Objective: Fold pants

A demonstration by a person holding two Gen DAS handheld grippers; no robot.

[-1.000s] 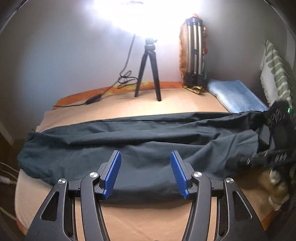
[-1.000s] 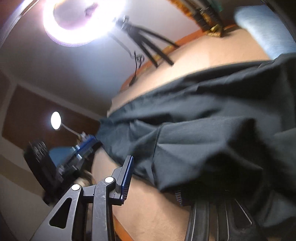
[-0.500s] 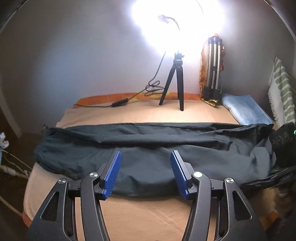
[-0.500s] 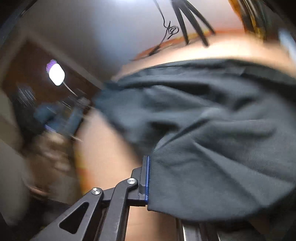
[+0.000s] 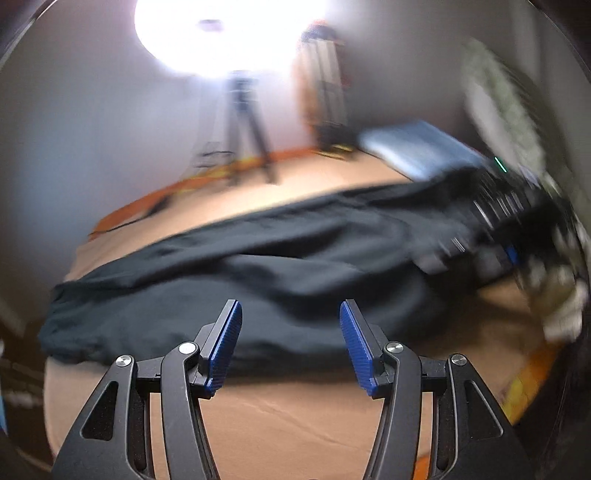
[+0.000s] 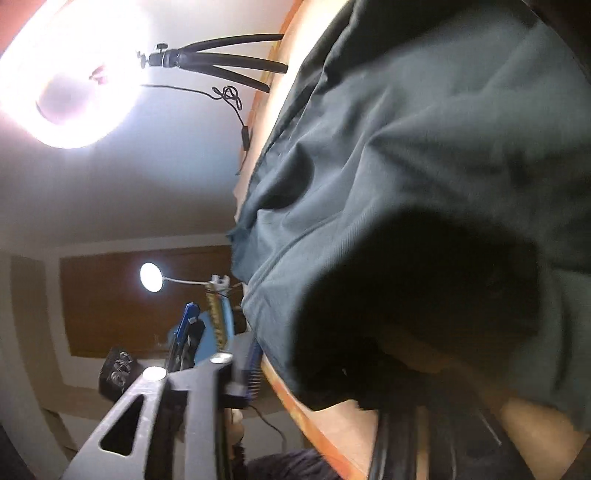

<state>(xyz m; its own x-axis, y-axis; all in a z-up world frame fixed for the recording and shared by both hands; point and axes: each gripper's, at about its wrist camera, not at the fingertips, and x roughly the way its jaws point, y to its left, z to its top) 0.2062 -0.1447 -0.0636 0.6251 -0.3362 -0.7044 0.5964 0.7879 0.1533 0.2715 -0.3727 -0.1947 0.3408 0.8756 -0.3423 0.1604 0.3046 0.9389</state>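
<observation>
The dark pants [image 5: 258,273] lie stretched lengthwise across the tan bed [image 5: 295,413], running from eight o'clock up toward two o'clock in the left wrist view, rumpled along their length. The left gripper [image 5: 291,345] hangs above the near edge of the fabric at six o'clock, its blue pads [image 5: 225,343] spread apart with nothing between them: released, touching no cloth.

Over at three o'clock in that same view, the right gripper [image 5: 513,236] is a dark blur at the far end of the pants, with a hand [image 5: 565,306] smeared just below it.

Switch to the right wrist view and the whole scene is rolled over on its side. The pants [image 6: 424,166] fill the frame from twelve through five o'clock, a fold of cloth draped right over the right finger and hiding it in shadow. The left finger with its blue pad [image 6: 253,365] stands clear of the fabric at seven o'clock. The jaws of this gripper are opening at this moment, cloth lying between them, and no pinch shows.

At the back, a ring light [image 5: 229,33] blazes at twelve o'clock on its tripod [image 5: 247,129], a second folded tripod [image 5: 327,88] beside it, and a blue folded cloth [image 5: 417,147] at two o'clock on the bed.
</observation>
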